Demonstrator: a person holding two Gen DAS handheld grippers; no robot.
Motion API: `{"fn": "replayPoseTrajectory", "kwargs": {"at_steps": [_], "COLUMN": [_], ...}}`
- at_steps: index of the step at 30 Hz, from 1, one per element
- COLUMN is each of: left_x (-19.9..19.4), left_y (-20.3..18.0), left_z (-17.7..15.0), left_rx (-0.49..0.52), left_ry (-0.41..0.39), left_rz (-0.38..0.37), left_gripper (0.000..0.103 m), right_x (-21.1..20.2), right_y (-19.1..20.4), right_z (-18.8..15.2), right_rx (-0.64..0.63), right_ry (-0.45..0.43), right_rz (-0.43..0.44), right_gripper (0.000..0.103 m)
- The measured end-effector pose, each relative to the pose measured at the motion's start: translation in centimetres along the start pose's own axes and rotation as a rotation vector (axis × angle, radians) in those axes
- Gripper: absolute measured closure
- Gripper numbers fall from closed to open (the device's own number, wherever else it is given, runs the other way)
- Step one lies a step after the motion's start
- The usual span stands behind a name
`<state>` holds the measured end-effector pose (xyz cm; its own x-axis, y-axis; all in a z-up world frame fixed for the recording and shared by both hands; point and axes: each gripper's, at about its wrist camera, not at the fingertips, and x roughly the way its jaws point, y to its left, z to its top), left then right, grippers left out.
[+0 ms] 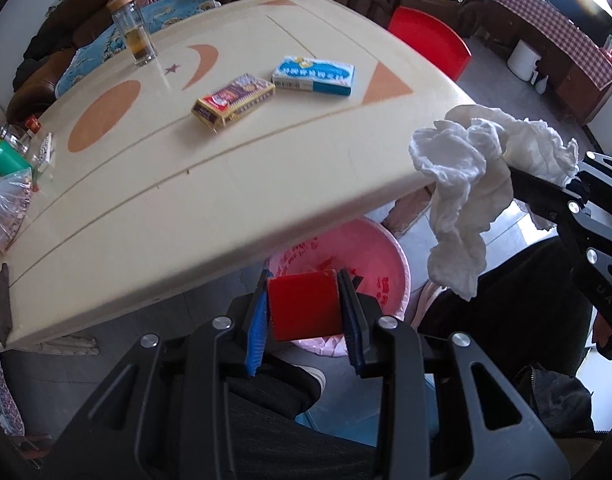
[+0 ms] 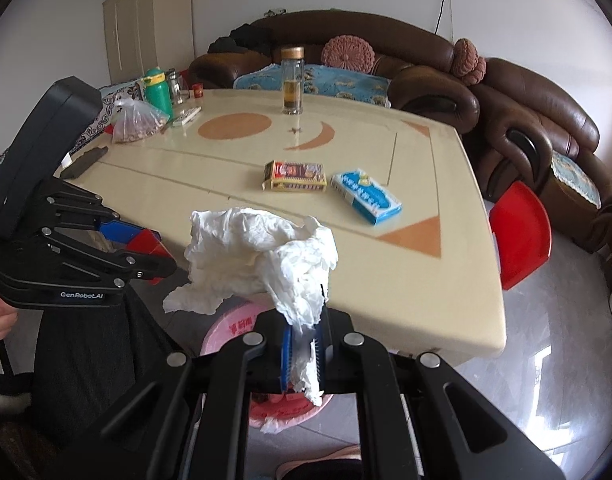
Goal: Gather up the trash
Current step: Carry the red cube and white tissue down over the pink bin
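Note:
My left gripper (image 1: 305, 280) is shut on a small red box (image 1: 302, 306), pinched flat between its blue pads just off the table's near edge. Right below it stands a pink-lined trash bin (image 1: 370, 264). My right gripper (image 2: 306, 340) is shut on a crumpled white tissue (image 2: 258, 248), which billows above the fingers and hangs down between them, over the same pink bin (image 2: 234, 324). In the left wrist view the tissue (image 1: 466, 168) hangs beside the table corner. The left gripper (image 2: 146, 248) appears at the left of the right wrist view, the red box (image 2: 148, 240) at its tip.
The cream table (image 1: 266, 184) carries a yellow-purple box (image 1: 232, 100), a blue-white box (image 1: 314, 76), a glass bottle (image 1: 134, 28), a green bottle (image 2: 158, 92) and a plastic bag (image 2: 138, 122). A red stool (image 1: 430, 42) stands by the far side. A brown sofa (image 2: 426, 80) lies behind.

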<state>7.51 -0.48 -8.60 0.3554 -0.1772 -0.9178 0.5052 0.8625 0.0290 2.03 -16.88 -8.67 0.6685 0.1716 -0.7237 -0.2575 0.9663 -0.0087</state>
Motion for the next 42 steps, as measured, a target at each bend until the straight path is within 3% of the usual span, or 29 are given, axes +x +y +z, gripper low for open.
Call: {"fn": "replayPoseTrajectory", "kwargs": {"at_steps": [12, 30, 42], "left_x": [4.6, 14.6, 20.9], "left_y": [-0.6, -0.3, -0.8], "left_z": [-2.3, -4.5, -4.8], "left_rx": [-0.009, -0.054, -0.05], "left_ry": [0.064, 0.241, 0.35], "left_rz": [-0.04, -0.143, -0.141], "left_gripper": [0.07, 0.071, 0.071], "right_x": [3.4, 12.2, 18.8], "right_y": [0.8, -0.1, -1.4], "right_z": [-3.3, -8.0, -10.4], "right_rx": [0.01, 0.039, 0.037], "right_ry": [0.094, 0.275, 0.39], "right_rz": [0.017, 0.068, 0.093], "right_gripper": [0.093, 0.093, 0.093]}}
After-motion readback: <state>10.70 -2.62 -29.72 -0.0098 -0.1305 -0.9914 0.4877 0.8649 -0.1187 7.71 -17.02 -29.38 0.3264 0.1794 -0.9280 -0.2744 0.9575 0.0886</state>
